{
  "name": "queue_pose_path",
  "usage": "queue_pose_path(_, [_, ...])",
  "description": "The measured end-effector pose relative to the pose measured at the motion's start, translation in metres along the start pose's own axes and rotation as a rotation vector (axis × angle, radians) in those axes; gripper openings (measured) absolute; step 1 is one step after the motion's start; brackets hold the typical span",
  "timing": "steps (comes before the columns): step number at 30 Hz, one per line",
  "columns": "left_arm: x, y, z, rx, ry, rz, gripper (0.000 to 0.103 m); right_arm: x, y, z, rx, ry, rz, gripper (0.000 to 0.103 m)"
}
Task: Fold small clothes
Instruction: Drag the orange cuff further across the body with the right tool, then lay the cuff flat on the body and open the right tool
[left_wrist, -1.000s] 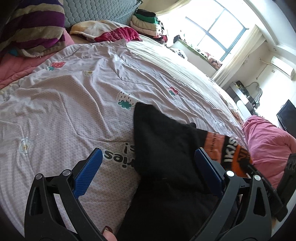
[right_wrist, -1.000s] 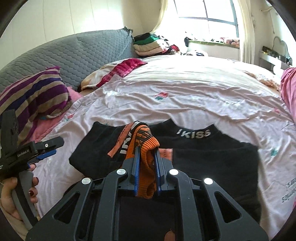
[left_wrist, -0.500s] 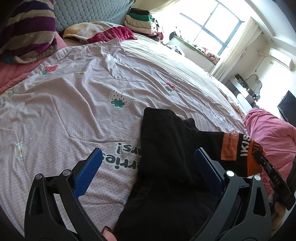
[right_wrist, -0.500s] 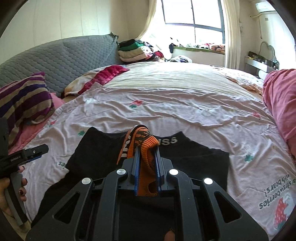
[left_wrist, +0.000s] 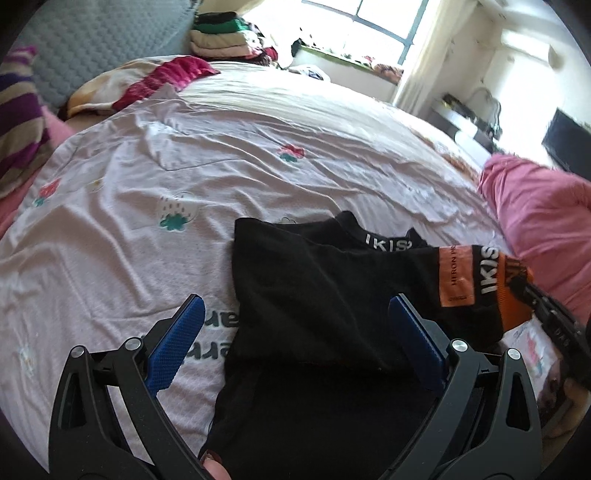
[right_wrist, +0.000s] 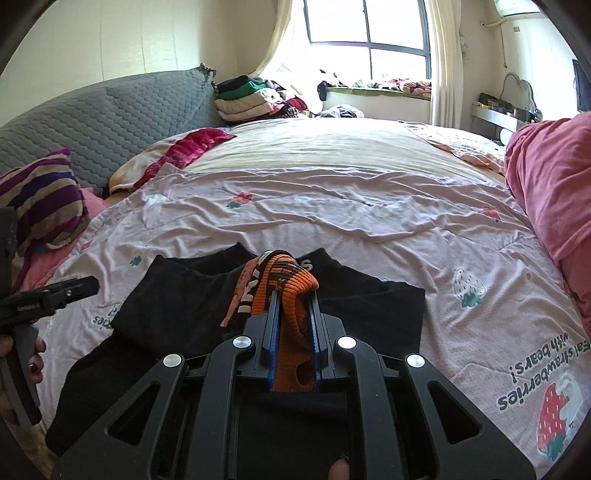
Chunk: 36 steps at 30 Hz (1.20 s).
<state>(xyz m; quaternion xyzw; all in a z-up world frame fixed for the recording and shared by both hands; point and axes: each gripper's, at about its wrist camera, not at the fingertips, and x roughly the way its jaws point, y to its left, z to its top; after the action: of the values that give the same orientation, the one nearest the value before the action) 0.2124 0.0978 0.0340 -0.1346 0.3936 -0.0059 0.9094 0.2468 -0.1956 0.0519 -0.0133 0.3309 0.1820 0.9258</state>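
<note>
My right gripper (right_wrist: 293, 310) clenches the orange waistband (right_wrist: 291, 284); left gripper (left_wrist: 295, 332) is released. The black shorts (left_wrist: 314, 280) may bunch toward 3 o'clock if I pull.

Pale strawberry-print bed cover (right_wrist: 369, 206), black garment (left_wrist: 314, 288) lying on it

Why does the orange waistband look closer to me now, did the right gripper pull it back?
Yes. The right gripper, shut on the orange waistband, has drawn it back toward the person: more of the strawberry quilt now shows beyond it.
</note>
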Motion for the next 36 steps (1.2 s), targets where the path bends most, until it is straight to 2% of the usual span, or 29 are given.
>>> queue_pose_path(4, [0.022,-0.006,0.002,0.031,0.037,-0.012,0.085,0.003,-0.008,-0.004,0.012,0.008,-0.009,0.012])
queue_pose_path(11, [0.046,-0.005,-0.006,0.038,0.075,-0.031,0.064,0.008,-0.015,-0.011,0.017,0.012,-0.034,0.012])
queue_pose_path(22, [0.056,-0.012,-0.011,0.075,0.102,-0.066,0.047,0.016,-0.017,-0.02,-0.005,0.033,-0.075,0.013])
queue_pose_path(31, [0.064,-0.014,-0.017,0.092,0.146,-0.069,0.046,0.022,-0.017,-0.023,-0.013,0.052,-0.119,0.015])
queue_pose_path(36, [0.061,-0.015,-0.017,0.089,0.134,-0.077,0.046,0.021,-0.018,-0.023,-0.012,0.037,-0.159,0.016])
